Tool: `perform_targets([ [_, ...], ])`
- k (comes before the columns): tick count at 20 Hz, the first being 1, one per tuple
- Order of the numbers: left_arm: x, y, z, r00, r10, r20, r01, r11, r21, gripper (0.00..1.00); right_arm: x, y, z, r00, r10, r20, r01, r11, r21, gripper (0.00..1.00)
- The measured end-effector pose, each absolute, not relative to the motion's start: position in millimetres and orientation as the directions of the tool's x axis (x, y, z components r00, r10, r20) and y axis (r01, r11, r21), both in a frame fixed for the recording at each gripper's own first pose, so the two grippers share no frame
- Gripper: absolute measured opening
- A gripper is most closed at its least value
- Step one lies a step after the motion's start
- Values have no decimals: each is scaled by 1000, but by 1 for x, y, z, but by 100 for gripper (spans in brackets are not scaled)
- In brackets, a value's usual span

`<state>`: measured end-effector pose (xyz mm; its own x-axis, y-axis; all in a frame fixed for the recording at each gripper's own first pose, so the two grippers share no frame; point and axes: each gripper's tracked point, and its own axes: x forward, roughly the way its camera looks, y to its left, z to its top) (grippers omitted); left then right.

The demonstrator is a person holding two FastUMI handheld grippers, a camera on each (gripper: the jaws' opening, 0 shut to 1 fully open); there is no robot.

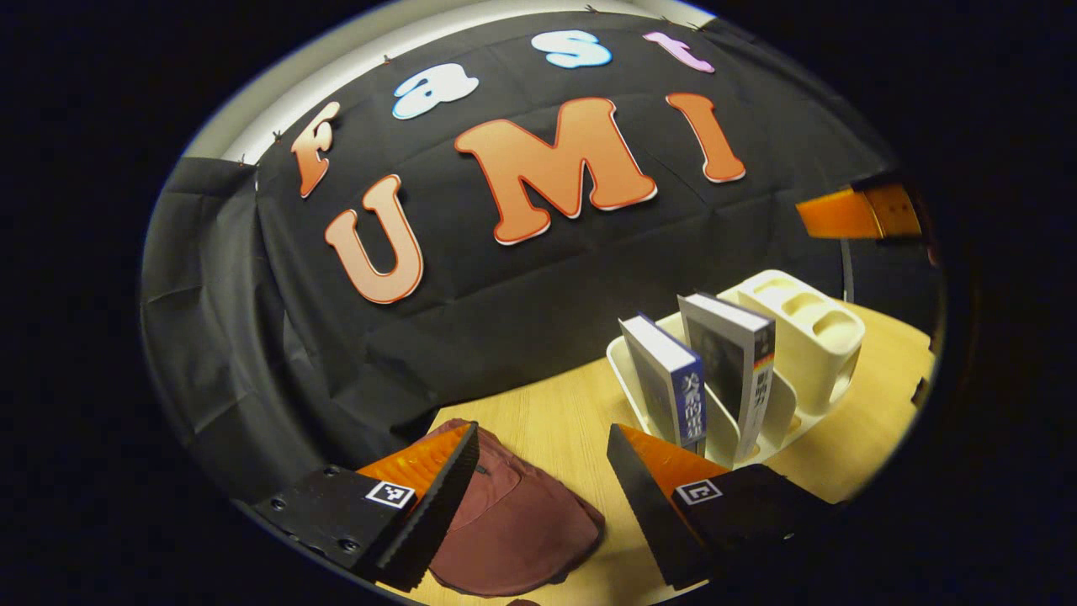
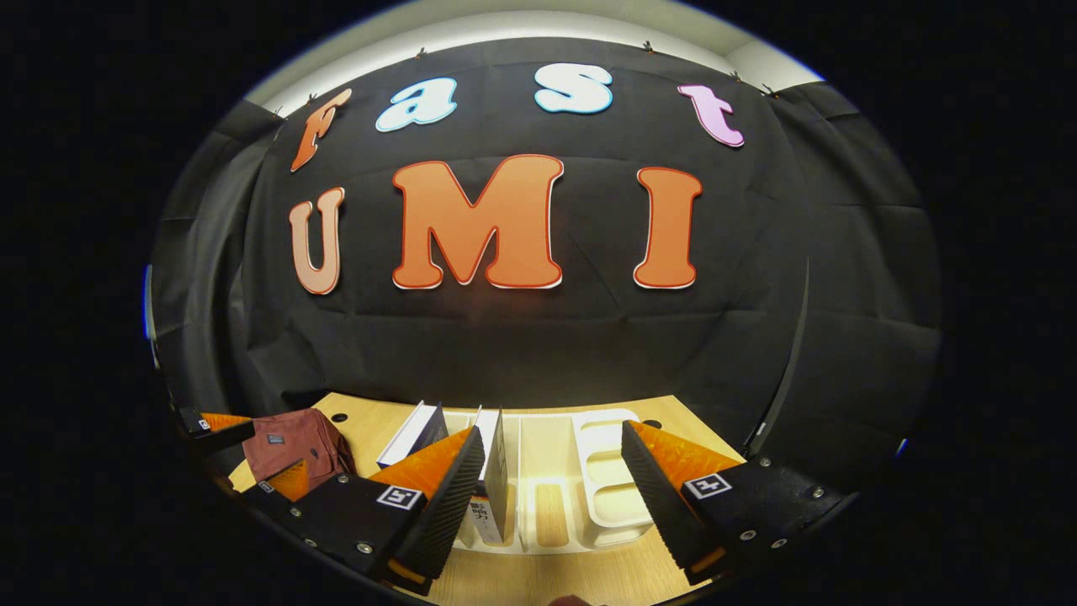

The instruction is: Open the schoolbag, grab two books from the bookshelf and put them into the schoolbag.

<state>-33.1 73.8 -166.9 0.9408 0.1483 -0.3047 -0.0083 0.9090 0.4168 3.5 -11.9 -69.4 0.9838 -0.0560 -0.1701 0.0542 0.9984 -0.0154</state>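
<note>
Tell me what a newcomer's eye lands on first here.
Two books stand upright in a cream bookshelf on the wooden table, right of the left gripper, whose fingers are spread. A maroon schoolbag lies flat beneath it. The right gripper, also open, hangs over the rack.

Counted two books in the cream bookshelf (image 1: pixel 812 337): blue-spined book (image 1: pixel 673 383) in the slot toward the schoolbag, grey-covered book (image 1: pixel 734 370) in the next slot, both standing on edge. Counted one schoolbag (image 1: pixel 513 526), maroon, on the table well apart from the bookshelf. Counted two grippers: left gripper (image 1: pixel 543 488) over the schoolbag's side of the bookshelf, right gripper (image 2: pixel 551 488) facing the bookshelf.
</note>
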Motion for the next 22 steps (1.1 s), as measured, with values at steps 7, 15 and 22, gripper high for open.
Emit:
perform_targets([
  [7, -62, 95, -267, 845, 230, -482, 102, 816, 569, 97, 4, -31, -89, 972, -98, -212, 89, 995, -49, 97],
  [15, -97, 124, -365, 732, 315, -604, 225, 725, 651, 98, 6, -29, -90, 970, -101, -220, 89, 994, -62, 97],
  [22, -106, 156, -387, 705, 393, -590, 241, 650, 721, 98, 8, -28, -88, 970, -110, -216, 98, 993, -65, 97],
])
